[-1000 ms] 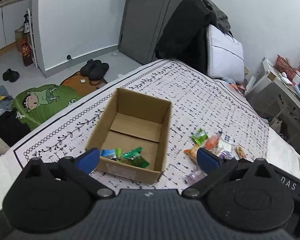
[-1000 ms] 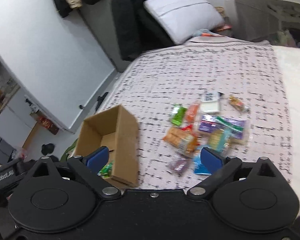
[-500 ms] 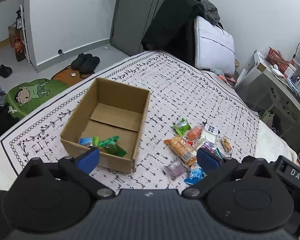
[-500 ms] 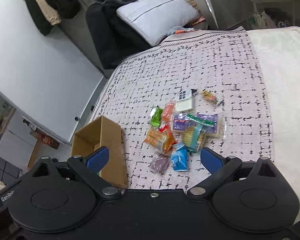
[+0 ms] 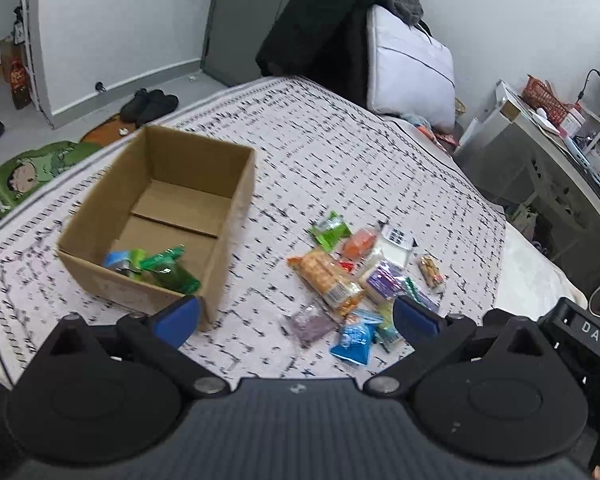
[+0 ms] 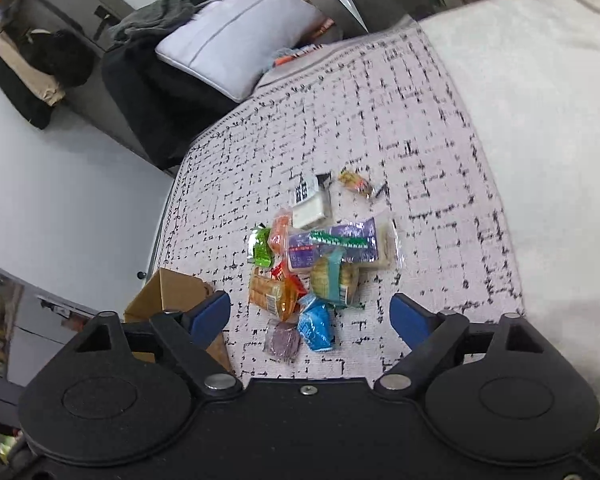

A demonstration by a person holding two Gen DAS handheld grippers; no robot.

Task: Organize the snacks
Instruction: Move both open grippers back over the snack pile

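The left gripper point(image 5: 296, 316) hung released above the patterned bedspread point(image 5: 340, 152), its blue pads wide apart with nothing between them. The right gripper point(image 6: 310, 316) was likewise spread and empty, poised over the near edge of the snack pile point(image 6: 320, 256).

The cardboard box point(image 5: 236, 200) sat to the left of the pile, well apart from it. A few green and blue packets point(image 5: 156, 266) lay in its near corner, partly hidden behind the near wall, so their number was hard to tell. In the right wrist view the box point(image 6: 168, 292) was largely blocked by the gripper's left finger, and its inside could not be seen.

The loose snacks overlapped one another: a blue packet point(image 6: 316, 326) and a purple packet point(image 6: 282, 340) lay nearest, an orange cracker pack point(image 6: 270, 292) just beyond, and a long purple pack point(image 6: 336, 244) partly covered by a green-edged wrapper. Printing on all of them was too blurred to read. At the far end of the bed, a white pillow point(image 5: 408, 68) leaned against dark clothing point(image 5: 316, 32).
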